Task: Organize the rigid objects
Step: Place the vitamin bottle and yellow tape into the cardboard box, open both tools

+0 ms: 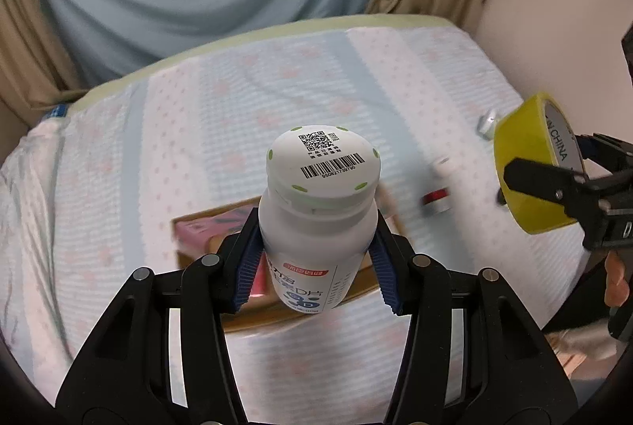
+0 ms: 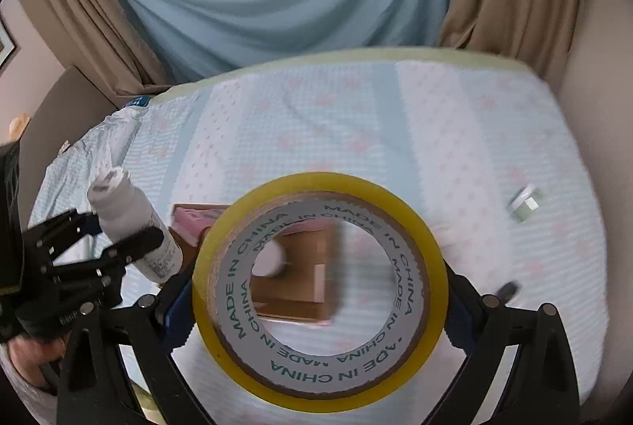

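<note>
- White pill bottle (image 1: 316,223) is clamped upright btwn the blue pads of the left gripper (image 1: 316,258), held above the bed (image 1: 237,88).
- Yellow tape roll (image 2: 320,290) is gripped across its sides by the right gripper (image 2: 320,306), also up off the bed.
- Cardboard box (image 2: 308,266) w/ pink stuff is seen below both, approx mid-bed.
- Small silvery item (image 2: 526,205) lies near the right edge.

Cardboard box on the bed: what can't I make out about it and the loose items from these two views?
- Cardboard box: contents blurred; the tape roll frames it in the right wrist view, and the white bottle covers it in the left.
- Red-and-white item: motion blur, left wrist view.
- Small pale item: too small, right wrist view.
</note>
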A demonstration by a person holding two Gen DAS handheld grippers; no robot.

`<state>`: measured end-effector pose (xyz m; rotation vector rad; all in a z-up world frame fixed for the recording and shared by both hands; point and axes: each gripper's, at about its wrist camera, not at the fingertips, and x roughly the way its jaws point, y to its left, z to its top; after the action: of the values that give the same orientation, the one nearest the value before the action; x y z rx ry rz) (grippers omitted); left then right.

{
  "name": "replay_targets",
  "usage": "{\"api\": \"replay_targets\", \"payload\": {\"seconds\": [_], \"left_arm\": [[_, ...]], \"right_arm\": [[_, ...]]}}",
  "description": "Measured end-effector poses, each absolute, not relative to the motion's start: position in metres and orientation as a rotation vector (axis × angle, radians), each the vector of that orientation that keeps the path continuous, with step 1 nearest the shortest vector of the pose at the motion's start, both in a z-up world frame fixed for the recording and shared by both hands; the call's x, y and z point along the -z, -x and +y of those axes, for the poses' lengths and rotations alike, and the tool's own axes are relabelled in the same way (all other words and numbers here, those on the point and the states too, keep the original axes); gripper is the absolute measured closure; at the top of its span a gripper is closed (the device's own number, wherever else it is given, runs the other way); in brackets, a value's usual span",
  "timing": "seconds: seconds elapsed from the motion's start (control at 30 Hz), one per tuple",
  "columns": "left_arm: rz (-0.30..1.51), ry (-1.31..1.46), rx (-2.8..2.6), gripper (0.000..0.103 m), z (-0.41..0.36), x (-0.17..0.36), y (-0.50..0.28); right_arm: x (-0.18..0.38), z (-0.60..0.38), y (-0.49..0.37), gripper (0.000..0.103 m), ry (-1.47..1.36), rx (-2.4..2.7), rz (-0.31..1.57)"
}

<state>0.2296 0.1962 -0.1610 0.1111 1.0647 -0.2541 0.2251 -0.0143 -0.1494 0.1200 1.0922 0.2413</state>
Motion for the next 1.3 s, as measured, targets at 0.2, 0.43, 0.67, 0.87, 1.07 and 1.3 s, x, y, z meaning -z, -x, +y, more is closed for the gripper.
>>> {"api": "replay_targets", "payload": {"seconds": [0.2,0.43,0.67,0.87,1.07,1.3], "left_arm": [[1.131,-0.134,0.277,0.056,0.248,0.212,-0.244],[1.217,-0.111,0.276,0.056,0.286,0.275,-0.268],[1.283,-0.050,0.244,0.056,0.296,0.333,-0.292],[1.326,-0.051,0.241,0.056,0.292,0.357,-0.299],[1.336,-0.092,0.250,0.056,0.283,0.361,-0.305],[1.274,-0.132,0.294,0.000,0.273,0.340,-0.294]], "right_arm": [[0.198,0.054,-0.245,0.005,-0.183,-0.213,1.194],[0.261,0.094,-0.264,0.005,-0.224,-0.185,1.298],[0.329,0.101,-0.278,0.005,-0.189,-0.195,1.379],[0.348,0.097,-0.283,0.005,-0.206,-0.208,1.396],[0.356,0.095,-0.293,0.004,-0.219,-0.243,1.401],[0.365,0.081,-0.294,0.000,-0.362,-0.212,1.482]]}}
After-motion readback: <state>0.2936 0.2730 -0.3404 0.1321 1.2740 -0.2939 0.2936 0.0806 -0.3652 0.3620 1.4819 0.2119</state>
